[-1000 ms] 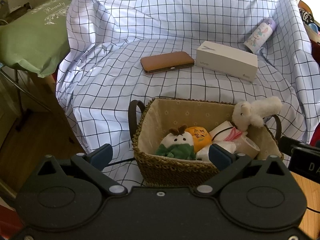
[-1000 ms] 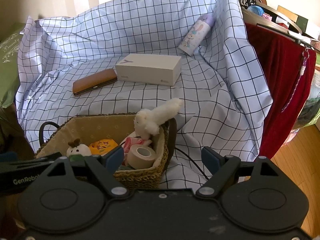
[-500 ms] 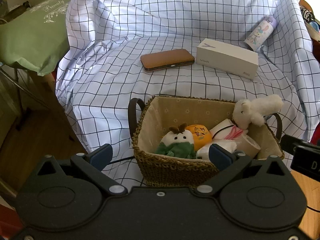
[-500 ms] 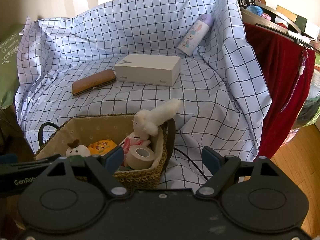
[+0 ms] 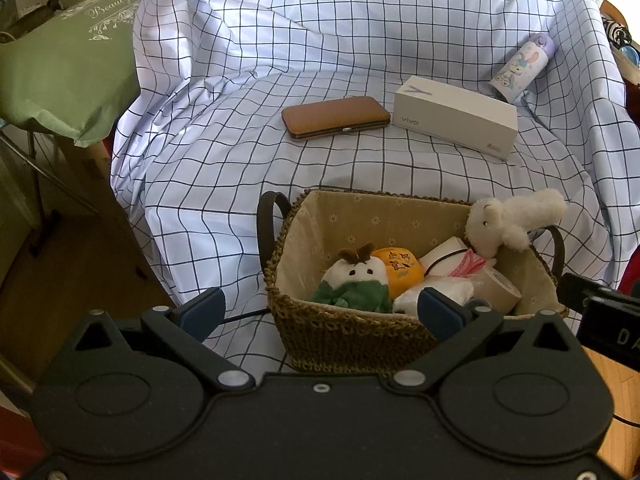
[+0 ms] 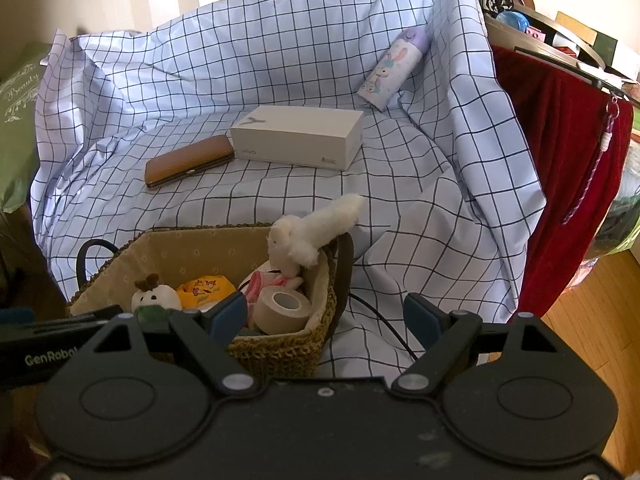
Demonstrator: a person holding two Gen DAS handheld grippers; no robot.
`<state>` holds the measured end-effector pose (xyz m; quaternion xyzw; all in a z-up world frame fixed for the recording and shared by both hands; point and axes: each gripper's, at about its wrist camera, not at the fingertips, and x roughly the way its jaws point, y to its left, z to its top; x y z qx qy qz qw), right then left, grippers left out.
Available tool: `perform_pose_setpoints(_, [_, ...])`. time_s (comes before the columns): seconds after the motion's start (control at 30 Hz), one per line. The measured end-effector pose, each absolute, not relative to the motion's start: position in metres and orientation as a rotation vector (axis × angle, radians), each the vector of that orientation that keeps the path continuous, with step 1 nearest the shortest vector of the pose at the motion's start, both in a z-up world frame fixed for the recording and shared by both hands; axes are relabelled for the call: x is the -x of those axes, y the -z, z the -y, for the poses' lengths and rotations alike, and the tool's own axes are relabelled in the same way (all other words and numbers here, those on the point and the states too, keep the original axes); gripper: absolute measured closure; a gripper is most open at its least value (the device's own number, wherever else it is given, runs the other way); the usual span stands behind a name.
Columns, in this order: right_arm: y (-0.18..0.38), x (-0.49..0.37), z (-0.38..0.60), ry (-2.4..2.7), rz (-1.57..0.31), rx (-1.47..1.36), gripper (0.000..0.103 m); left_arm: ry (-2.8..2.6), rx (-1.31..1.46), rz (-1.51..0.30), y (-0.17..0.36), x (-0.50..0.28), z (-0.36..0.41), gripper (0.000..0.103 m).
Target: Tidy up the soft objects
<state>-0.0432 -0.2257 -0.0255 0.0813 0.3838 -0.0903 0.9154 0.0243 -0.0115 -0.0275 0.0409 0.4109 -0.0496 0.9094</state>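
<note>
A woven basket (image 5: 344,340) (image 6: 280,350) with a beige lining sits at the near edge of the checked cloth. Inside lie a white and green plush (image 5: 356,280) (image 6: 154,300), an orange plush (image 5: 400,266) (image 6: 206,288), a tape roll (image 5: 498,288) (image 6: 282,306) and a white bag (image 5: 436,294). A white rabbit plush (image 5: 508,220) (image 6: 312,230) leans over the basket's right rim. My left gripper (image 5: 320,312) hangs open just before the basket's near wall. My right gripper (image 6: 326,316) is open too, off the basket's right corner, with nothing between its fingers.
Farther back on the checked cloth (image 5: 360,40) lie a brown case (image 5: 336,117) (image 6: 188,160), a white box (image 5: 454,122) (image 6: 298,136) and a pastel bottle (image 5: 524,66) (image 6: 394,68). A green cushion (image 5: 68,64) lies left. A red cloth (image 6: 568,168) hangs right. A cable (image 6: 376,316) runs beside the basket.
</note>
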Motion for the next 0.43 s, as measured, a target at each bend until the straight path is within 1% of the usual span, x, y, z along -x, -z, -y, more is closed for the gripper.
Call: perform_pose_setpoints(0.43, [0.025, 0.027, 0.227, 0.174, -0.824, -0.179, 0.018, 0.106, -0.065, -0.894, 0.030, -0.039, 0.010, 0.003])
